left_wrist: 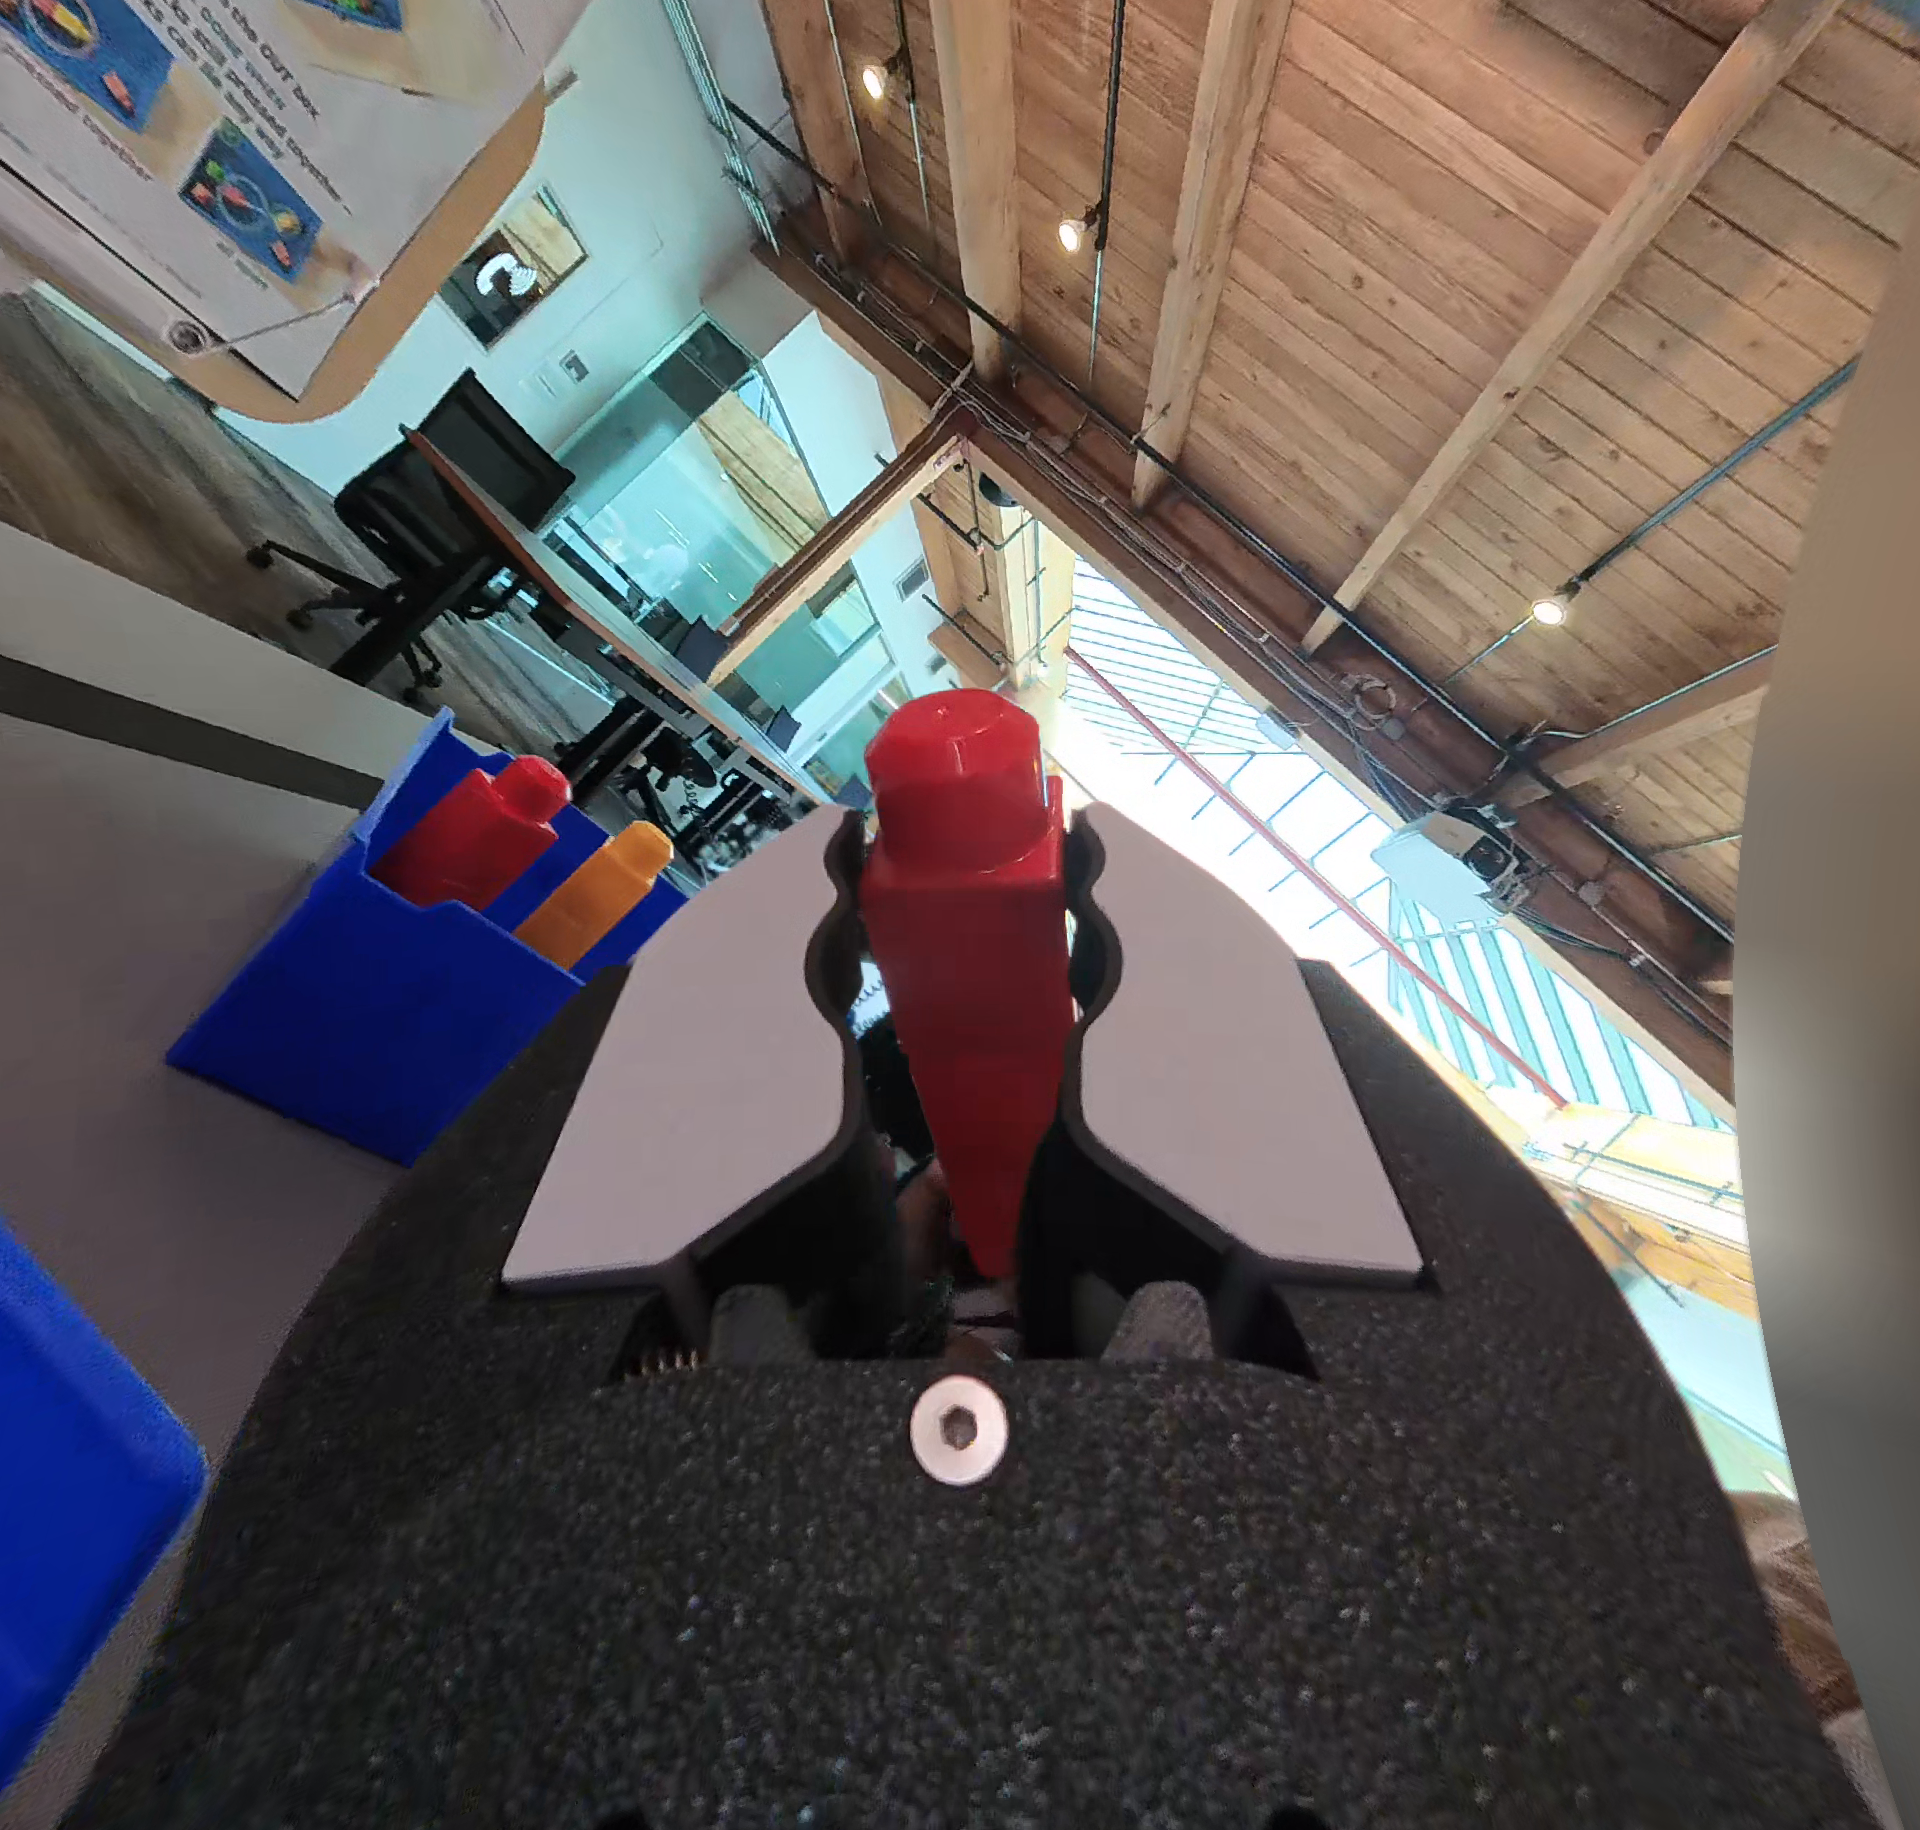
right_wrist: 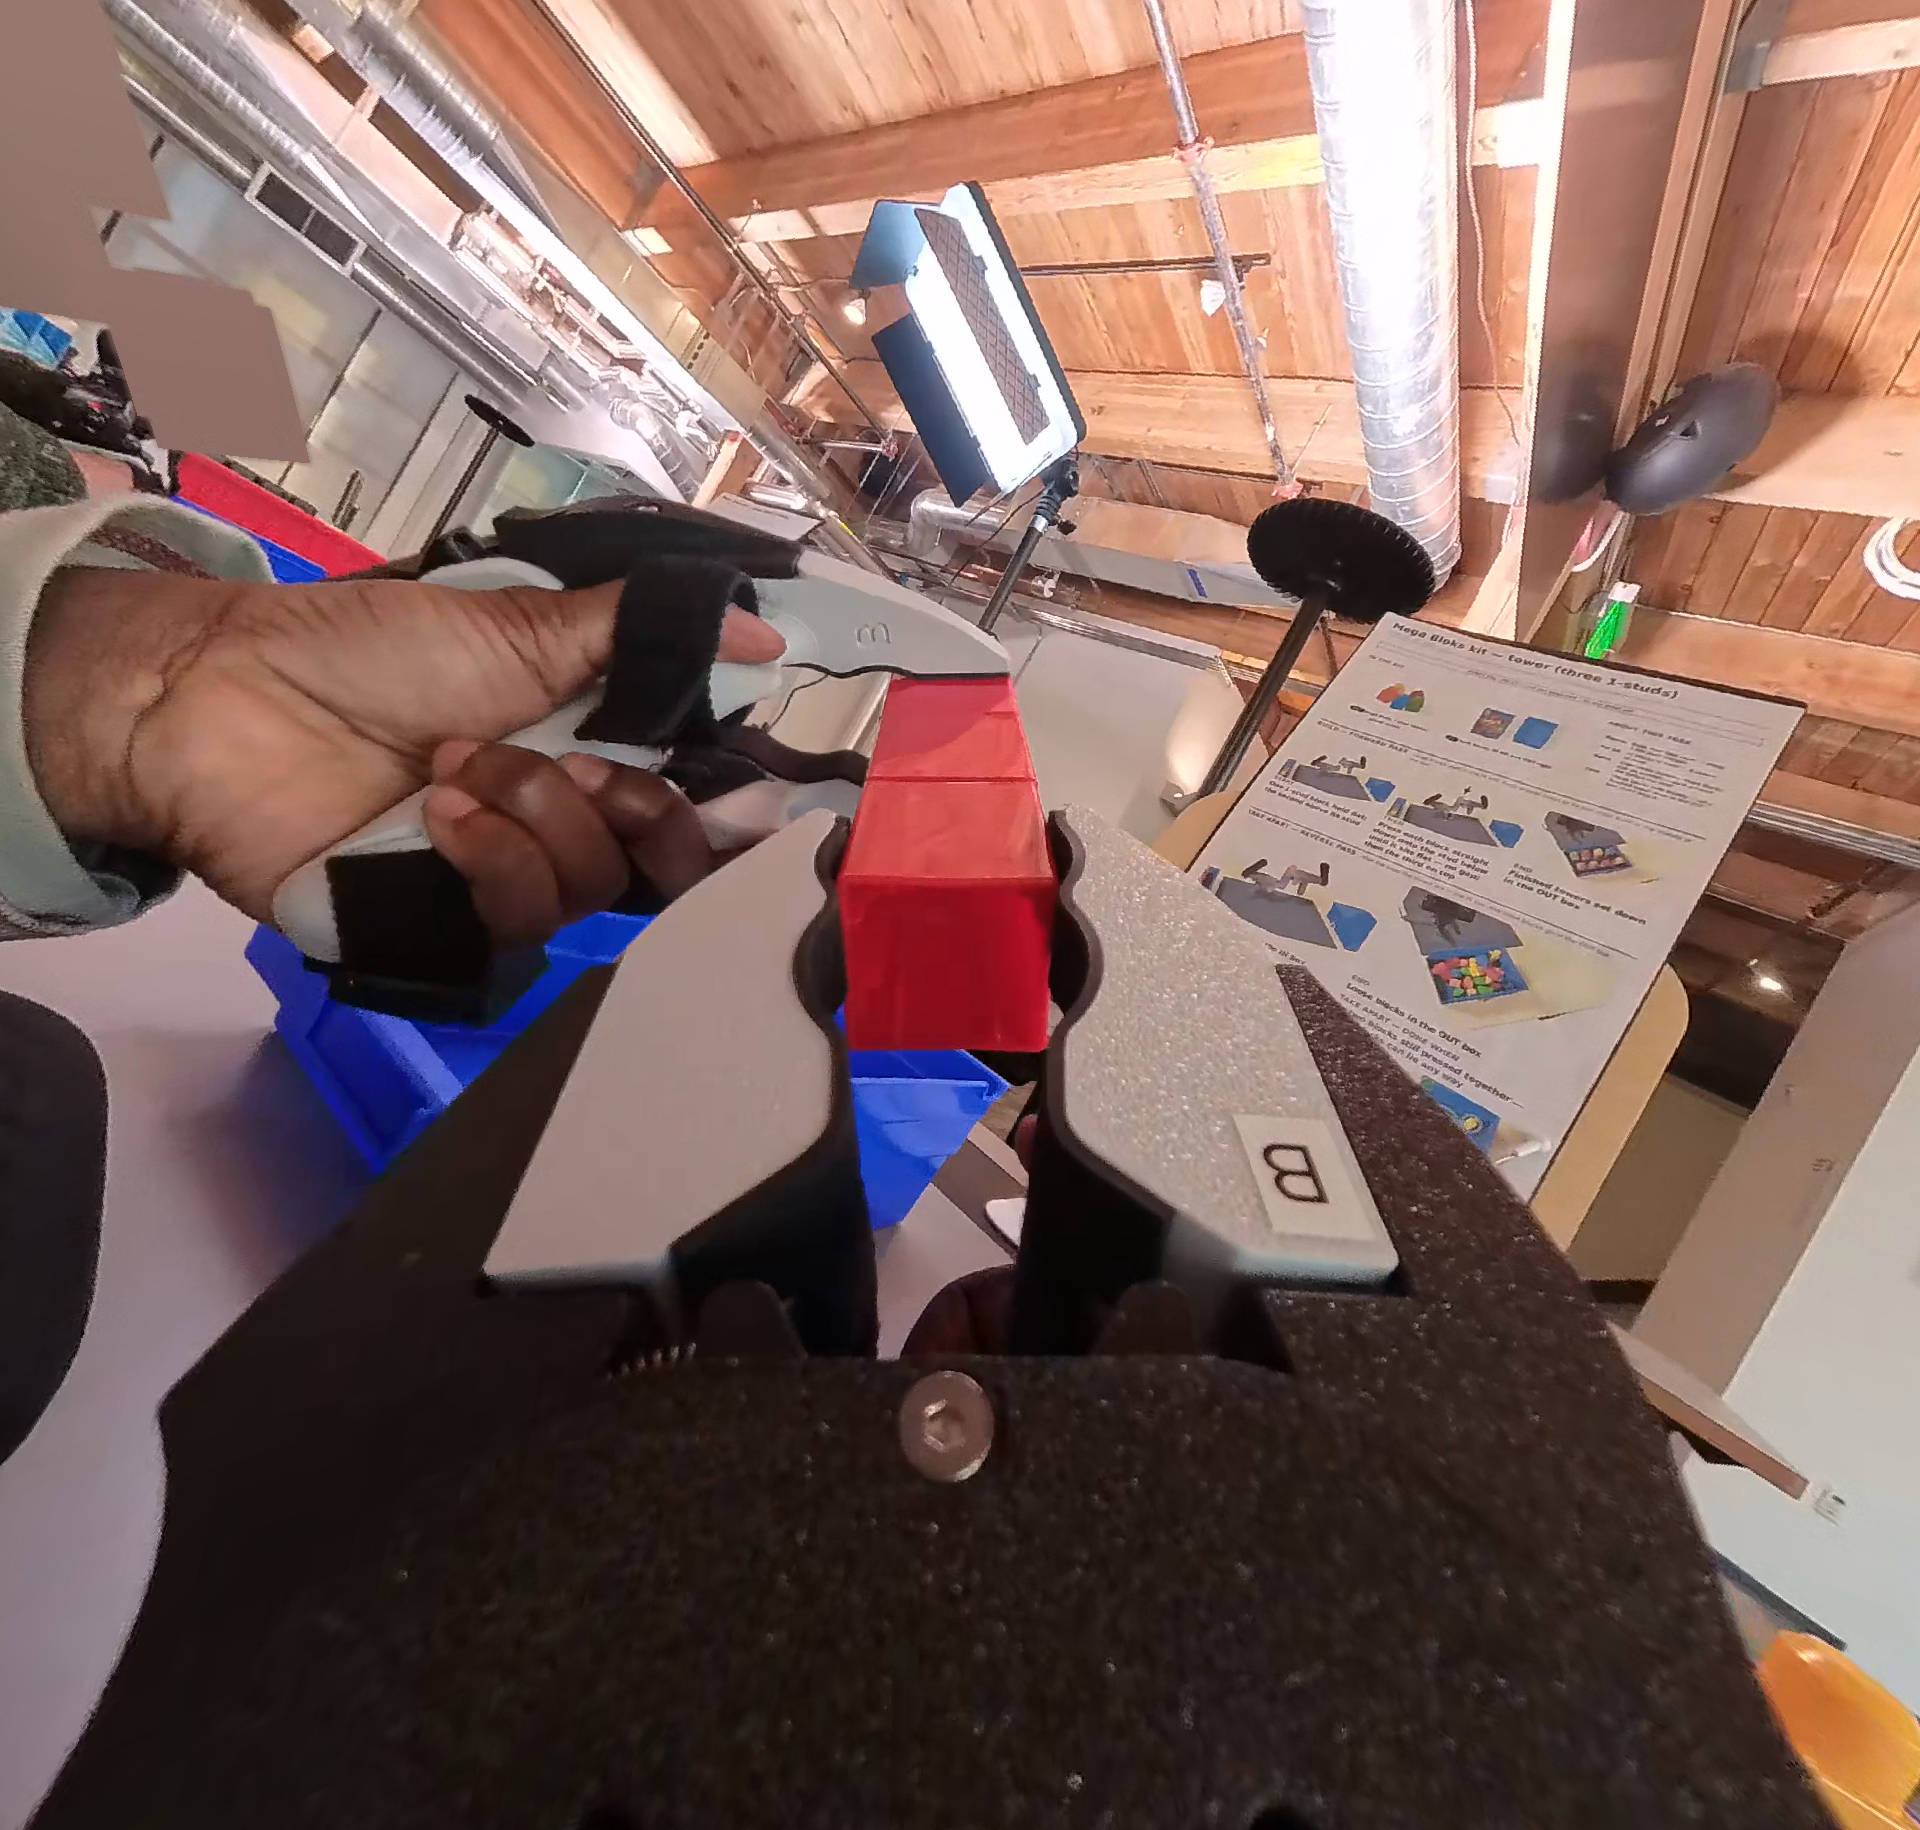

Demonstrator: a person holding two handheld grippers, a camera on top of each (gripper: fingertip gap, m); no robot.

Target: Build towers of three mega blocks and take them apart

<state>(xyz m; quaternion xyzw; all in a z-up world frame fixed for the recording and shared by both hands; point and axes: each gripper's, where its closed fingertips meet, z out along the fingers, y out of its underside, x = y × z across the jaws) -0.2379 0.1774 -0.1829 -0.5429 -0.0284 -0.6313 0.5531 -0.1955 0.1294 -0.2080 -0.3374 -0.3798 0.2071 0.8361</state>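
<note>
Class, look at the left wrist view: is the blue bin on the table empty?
No: the blue bin holds a red block and an orange block standing inside it.

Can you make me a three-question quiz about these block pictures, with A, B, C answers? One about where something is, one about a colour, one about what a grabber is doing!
1. Where is the orange block?
A. In the blue bin, beside a red block
B. On the floor
C. Between the left gripper's fingers

2. What colour are the joined blocks held between the two grippers?
A. Green
B. Red
C. Yellow

3. What is the right gripper doing?
A. Hanging open and empty
B. Lying flat on the table
C. Clamped on the nearer block

Answers:
1 A, the left wrist view shows both blocks standing in the bin.
2 B, every visible face is red.
3 C, its fingers press both sides, while the left gripper holds the far end.
</note>
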